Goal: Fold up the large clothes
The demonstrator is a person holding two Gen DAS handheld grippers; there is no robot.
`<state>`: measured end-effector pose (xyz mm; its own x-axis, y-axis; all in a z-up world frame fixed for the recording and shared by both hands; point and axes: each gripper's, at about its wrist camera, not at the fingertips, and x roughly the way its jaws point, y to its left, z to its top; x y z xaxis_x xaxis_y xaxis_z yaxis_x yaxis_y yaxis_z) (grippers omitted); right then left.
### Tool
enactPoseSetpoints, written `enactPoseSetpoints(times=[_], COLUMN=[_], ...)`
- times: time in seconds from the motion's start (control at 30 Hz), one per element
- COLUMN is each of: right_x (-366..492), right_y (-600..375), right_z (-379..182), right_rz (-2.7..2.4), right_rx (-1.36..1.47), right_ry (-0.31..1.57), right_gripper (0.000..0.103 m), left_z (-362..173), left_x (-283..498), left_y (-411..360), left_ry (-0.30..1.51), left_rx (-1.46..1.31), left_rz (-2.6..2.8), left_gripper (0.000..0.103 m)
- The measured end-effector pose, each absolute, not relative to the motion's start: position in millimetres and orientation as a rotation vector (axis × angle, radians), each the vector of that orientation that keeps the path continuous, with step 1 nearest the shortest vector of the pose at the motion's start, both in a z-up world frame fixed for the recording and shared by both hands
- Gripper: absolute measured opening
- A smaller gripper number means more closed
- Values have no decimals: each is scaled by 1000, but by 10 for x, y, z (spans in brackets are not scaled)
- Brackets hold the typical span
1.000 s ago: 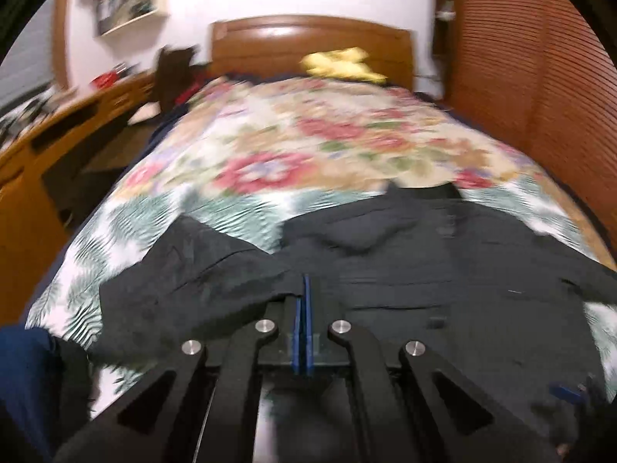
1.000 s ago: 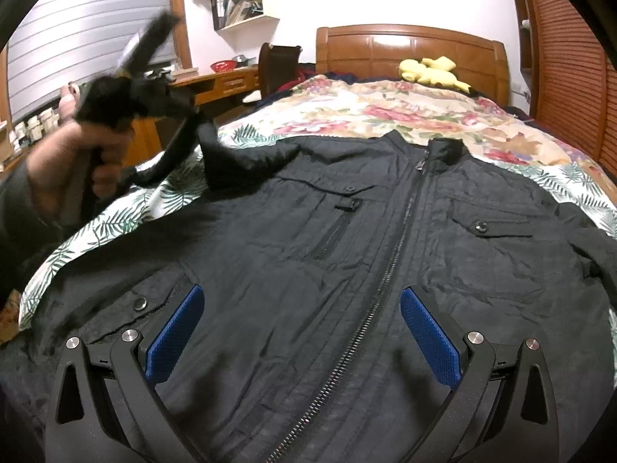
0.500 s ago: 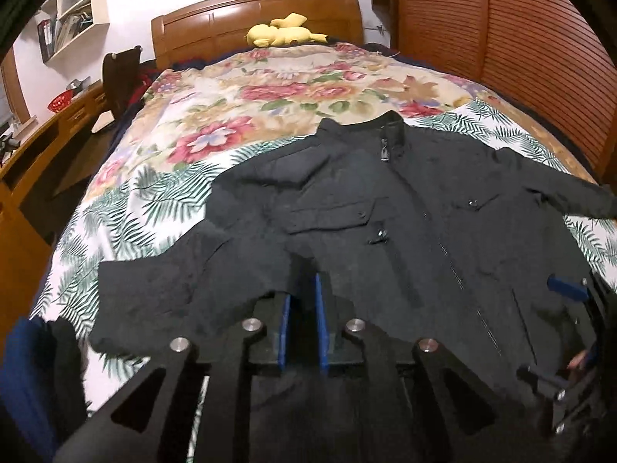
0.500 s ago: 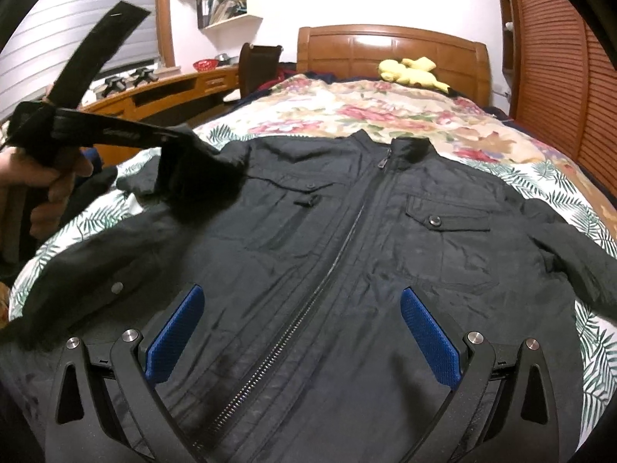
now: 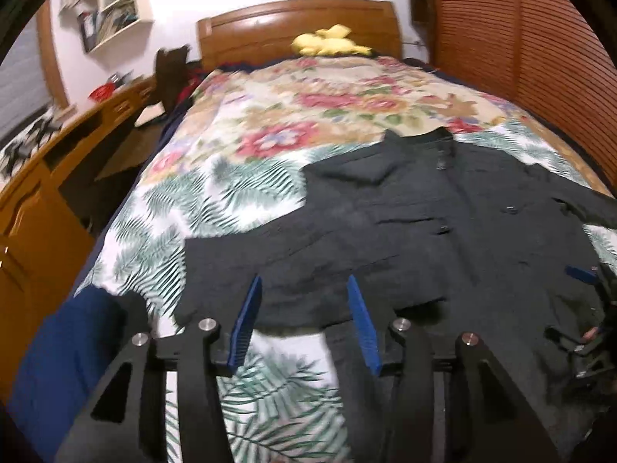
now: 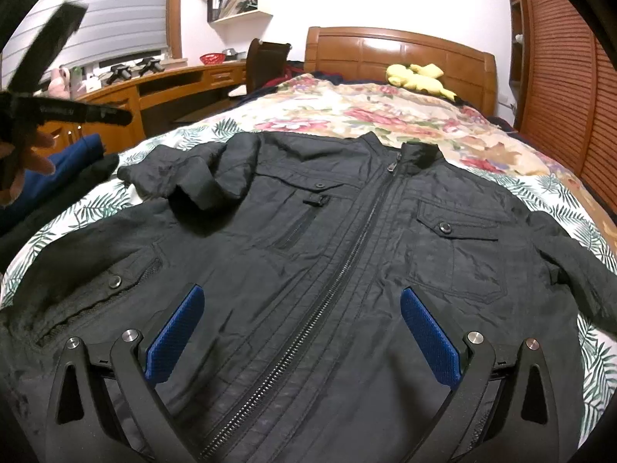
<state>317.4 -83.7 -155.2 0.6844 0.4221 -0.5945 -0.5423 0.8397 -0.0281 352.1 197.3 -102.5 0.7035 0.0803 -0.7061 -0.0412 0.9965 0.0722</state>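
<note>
Floral bedspread is carrying the black jacket, its hem running off frame bottom; left gripper and right gripper are both hovering with jaws apart

matt black cloth jacket – glossy wooden headboard – floral cloth bedspread.

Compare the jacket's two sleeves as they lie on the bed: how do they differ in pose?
In the right wrist view, the left-hand sleeve is folded inward, its cuff lying on the chest of the jacket; the right-hand sleeve stretches outward, away from the body. The left-hand sleeve is bunched and creased; the right-hand sleeve lies flatter, over the floral bedspread. Both are the same black fabric, and neither is gripped.
</note>
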Motion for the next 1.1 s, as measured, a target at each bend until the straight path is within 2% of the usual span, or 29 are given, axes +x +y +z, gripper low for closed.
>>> enactPoseSetpoints(times=[0.5, 1.0, 1.07, 1.1], right_x=[3194, 3218, 3217, 3218], right_y=[-788, -758, -759, -757], right_z=[-1608, -1639, -1637, -1637], right_rz=[535, 519, 519, 519], right_rx=[-223, -236, -235, -234], right_ry=[623, 632, 631, 631], right_gripper=[103, 103, 103, 103], left_z=[-1947, -1930, -1893, -1878], left_x=[3765, 4047, 4087, 4103], left_y=[2684, 2695, 2640, 2626], left_ry=[902, 869, 864, 871], left_rx=[-175, -145, -108, -105], left_rz=[165, 247, 247, 246], left_gripper=[47, 47, 29, 11])
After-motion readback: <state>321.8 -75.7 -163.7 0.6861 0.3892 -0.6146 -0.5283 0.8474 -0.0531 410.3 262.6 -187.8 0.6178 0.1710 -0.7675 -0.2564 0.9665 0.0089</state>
